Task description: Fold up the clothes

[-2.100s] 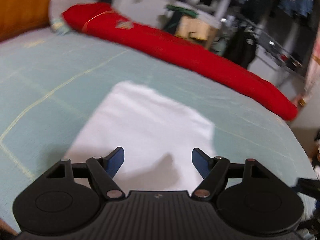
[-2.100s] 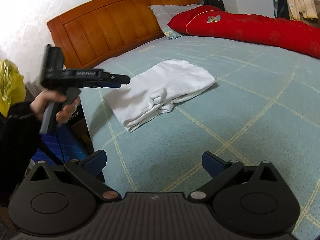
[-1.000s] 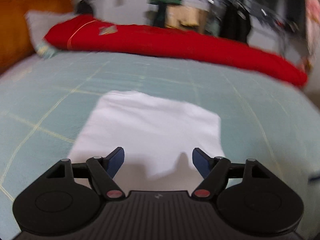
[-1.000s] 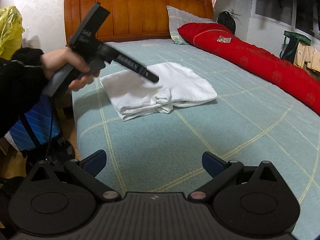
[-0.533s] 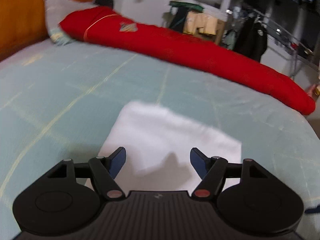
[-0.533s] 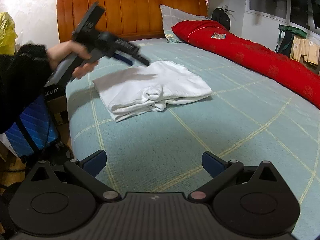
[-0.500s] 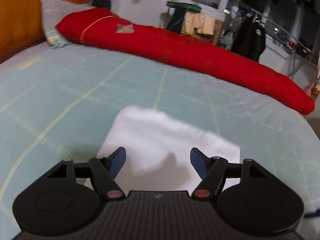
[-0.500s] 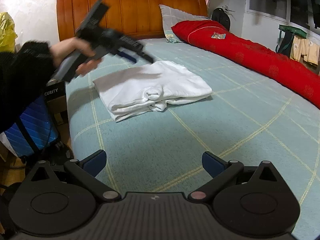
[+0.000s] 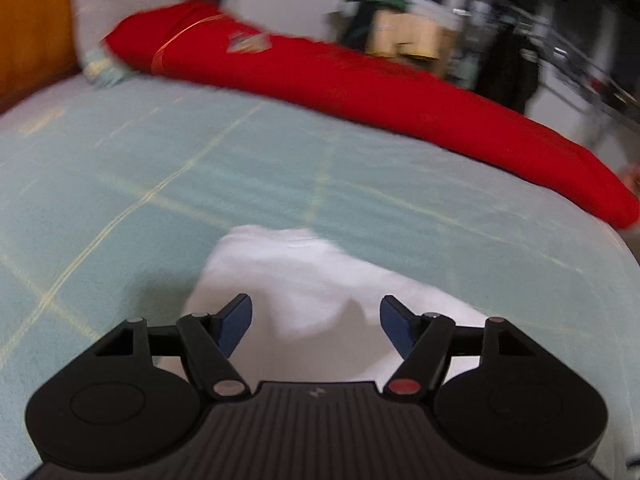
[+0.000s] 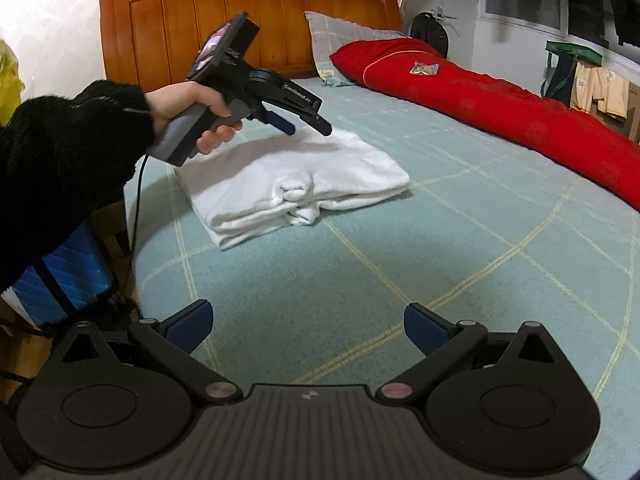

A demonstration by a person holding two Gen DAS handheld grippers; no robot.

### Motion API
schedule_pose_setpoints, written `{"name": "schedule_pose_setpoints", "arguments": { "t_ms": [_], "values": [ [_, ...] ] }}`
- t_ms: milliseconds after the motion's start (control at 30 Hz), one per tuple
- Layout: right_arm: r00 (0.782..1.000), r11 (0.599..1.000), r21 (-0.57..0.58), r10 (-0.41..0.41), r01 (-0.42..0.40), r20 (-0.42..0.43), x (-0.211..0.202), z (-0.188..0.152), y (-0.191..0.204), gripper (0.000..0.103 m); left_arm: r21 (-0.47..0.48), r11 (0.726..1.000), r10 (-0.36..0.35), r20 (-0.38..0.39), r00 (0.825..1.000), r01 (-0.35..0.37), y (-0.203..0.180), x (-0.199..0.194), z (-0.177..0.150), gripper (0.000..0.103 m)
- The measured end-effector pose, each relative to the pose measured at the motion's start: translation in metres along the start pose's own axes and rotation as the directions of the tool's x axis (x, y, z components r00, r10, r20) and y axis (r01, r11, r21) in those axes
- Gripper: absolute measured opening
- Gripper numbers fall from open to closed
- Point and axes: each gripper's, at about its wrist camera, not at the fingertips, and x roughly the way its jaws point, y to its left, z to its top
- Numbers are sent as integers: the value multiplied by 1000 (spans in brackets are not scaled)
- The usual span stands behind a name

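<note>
Item: 1 white garment (image 10: 296,178), folded into a flat rectangular stack with a bunched roll of cloth at its near edge, lying on the pale green checked bedspread (image 10: 440,248) near the bed's left side. Containers: none discernible. Left gripper (image 10: 310,126): held above the garment, jaws apart, nothing between them. Right gripper (image 10: 308,326): jaws wide apart over bare bedspread.

bare bedspread (image 10: 460,240) before red bolster (image 10: 500,108)
</note>
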Motion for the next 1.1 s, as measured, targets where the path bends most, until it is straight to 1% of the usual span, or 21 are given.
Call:
{"name": "schedule_pose_setpoints", "arguments": {
  "t_ms": [100,167,300,333,400,467,500,567,633,800,900,967,1000,1100],
  "values": [
    [1000,1000,-9,0,0,4,-3,1,3,103,29,999,-42,-24,999,43,-16,-10,-12,73],
    [1000,1000,-26,-7,7,4,-6,1,6,103,74,996,-54,-43,998,57,-30,-15,-26,74],
    [1000,999,-35,-12,12,15,-14,2,8,103,197,980,-1,-33,999,7,-50,-27,-56,77],
    [1000,999,-33,-11,12,16,-15,2,7,103,198,980,15,-40,999,-7,-52,-28,-61,77],
    [1000,1000,-24,-15,16,17,-18,3,6,103,166,986,29,-41,999,-22,-50,-33,-70,77],
    [1000,1000,-18,-19,19,22,-22,3,6,103,123,992,33,-25,999,-30,-50,-49,-75,77],
    [999,1000,-17,-20,20,27,-24,3,7,103,113,993,34,-3,999,-33,-52,-59,-77,77],
    [999,1000,-18,-21,22,39,-29,3,8,103,111,993,32,51,998,-38,-57,-80,-83,82],
    [999,1000,-13,-23,24,45,-32,3,8,103,114,993,28,83,996,-38,-65,-96,-92,83],
    [998,1000,2,-18,18,55,-35,4,9,103,137,990,-33,29,999,28,-82,-101,-120,83],
    [998,1000,4,-19,19,53,-37,4,11,103,121,992,-31,-21,999,33,-87,-97,-136,83],
    [999,1000,5,-24,24,45,-39,3,13,103,113,994,5,-29,1000,-2,-89,-98,-144,83],
    [999,1000,6,-26,26,41,-39,3,13,103,113,993,30,-18,999,-28,-91,-102,-147,84],
    [999,999,16,-34,34,22,-38,2,15,103,106,990,89,42,995,-93,-98,-122,-153,93]
  ]
}}
